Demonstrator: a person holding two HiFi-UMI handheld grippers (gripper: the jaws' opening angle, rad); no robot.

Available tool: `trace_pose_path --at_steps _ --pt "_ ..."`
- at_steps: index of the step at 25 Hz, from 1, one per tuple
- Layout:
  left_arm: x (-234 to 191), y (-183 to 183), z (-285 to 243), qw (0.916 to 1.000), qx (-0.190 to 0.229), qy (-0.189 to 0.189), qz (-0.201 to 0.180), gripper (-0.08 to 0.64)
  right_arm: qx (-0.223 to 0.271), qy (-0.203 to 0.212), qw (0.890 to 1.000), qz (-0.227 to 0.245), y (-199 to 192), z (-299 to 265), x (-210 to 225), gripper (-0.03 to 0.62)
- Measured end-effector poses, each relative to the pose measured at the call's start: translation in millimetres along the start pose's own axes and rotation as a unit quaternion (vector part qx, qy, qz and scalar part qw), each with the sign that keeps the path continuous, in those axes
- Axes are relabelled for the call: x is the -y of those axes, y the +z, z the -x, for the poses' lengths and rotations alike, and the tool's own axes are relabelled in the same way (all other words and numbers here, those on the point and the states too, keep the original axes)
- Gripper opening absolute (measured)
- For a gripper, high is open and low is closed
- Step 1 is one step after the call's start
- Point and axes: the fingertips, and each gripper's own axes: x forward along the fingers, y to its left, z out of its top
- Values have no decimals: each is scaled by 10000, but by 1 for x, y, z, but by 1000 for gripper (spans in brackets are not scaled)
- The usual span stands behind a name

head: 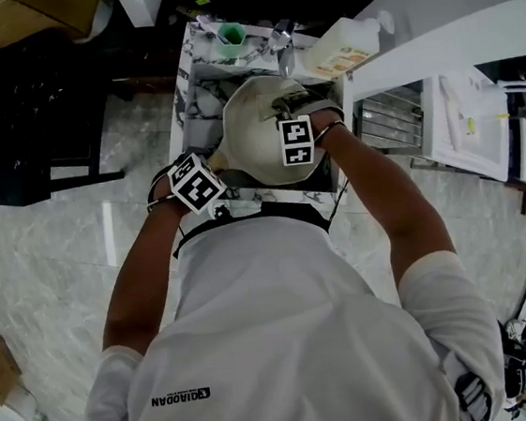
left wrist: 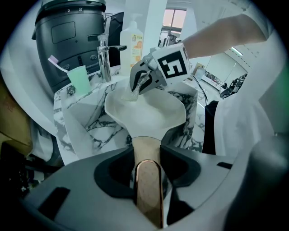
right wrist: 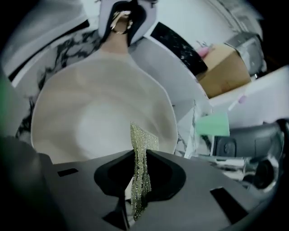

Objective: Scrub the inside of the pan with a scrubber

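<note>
Head view, nearest first: person's white shirt (head: 288,344), both forearms reaching forward over a marble-patterned sink (head: 192,67).

Left gripper (left wrist: 148,178): jaws clamped on the pan handle (left wrist: 146,151) (tan, with a copper-coloured end lying in the gap between the jaws). Seen from the head, this gripper sits at the near left rim of the sink, marker cube facing up.

Right gripper (right wrist: 141,169): jaws closed on the scrubber (right wrist: 143,146), a thin yellow-green mesh sheet gripped edge-on, its free end sticking out past the jaws. That end lies against the inside of the pan (right wrist: 104,113), on the wall at the side away from the handle. Whether it presses or merely touches, cannot tell.

Pan: cream-white, round, shallow. It is held over the sink basin, tilted, handle pointing back toward the person. In the left gripper view, the right gripper comes down onto the far rim of the pan from above.

Behind the pan, on the sink's back ledge:
- chrome faucet (left wrist: 104,54), centre;
- green cup (left wrist: 80,77) left of the faucet, with a toothbrush (left wrist: 58,63) standing in it;
- white pump bottle (left wrist: 132,38) right of the faucet (label unreadable).

Further back: a dark bulky object (left wrist: 67,31) behind the ledge, not identified. A cardboard box (right wrist: 226,67) shows beyond the cup in the right gripper view.
</note>
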Motion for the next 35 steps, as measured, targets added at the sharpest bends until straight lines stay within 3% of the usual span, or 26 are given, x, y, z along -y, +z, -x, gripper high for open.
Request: trace_pose_path --at_steps 4,8,14,22,35 --pt "-2 3 3 10000 45 25 5 190 -438 -575 9844 1602 -6 -17 4 84" --pt "-1 7 7 10000 73 56 -18 190 -577 -864 9709 2158 -8 -32 10 84" --pt "-1 6 6 10000 59 47 5 190 -740 -640 9699 2229 -26 -56 8 84" --pt "-1 6 6 10000 54 52 12 190 -990 -375 9770 1850 -43 -72 6 87" --pt "-2 7 5 9999 70 77 -22 192 -1476 496 9855 680 -77 -78 -39 90"
